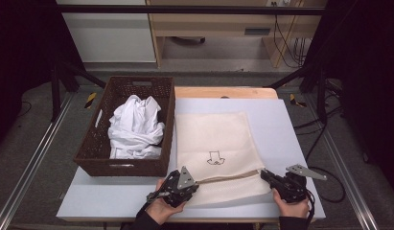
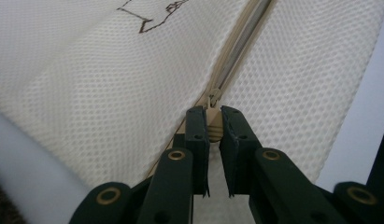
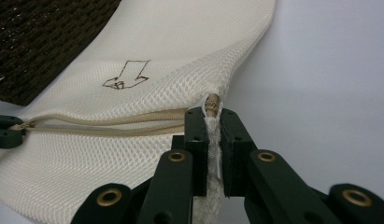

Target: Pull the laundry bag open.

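A cream mesh laundry bag [image 1: 216, 139] with a small dark drawing lies flat on the white table, its zipper [image 1: 230, 176] running along the near edge. My left gripper [image 1: 197, 181] is at the zipper's left part. In the left gripper view it [image 2: 214, 116] is shut on the tan zipper pull [image 2: 214, 129]. My right gripper [image 1: 263, 173] holds the bag's near right corner. In the right gripper view it [image 3: 213, 114] is shut on bunched mesh at the zipper's end [image 3: 211, 101]. The zipper [image 3: 105, 125] gapes slightly between the two grippers, and the left gripper's tips [image 3: 5, 132] show at its far end.
A dark wicker basket [image 1: 96, 143] stands to the left of the bag, touching its edge, with crumpled white clothing [image 1: 136, 127] inside. The white table top [image 1: 290, 124] is bare to the right of the bag. Cables and stand legs lie on the floor beyond.
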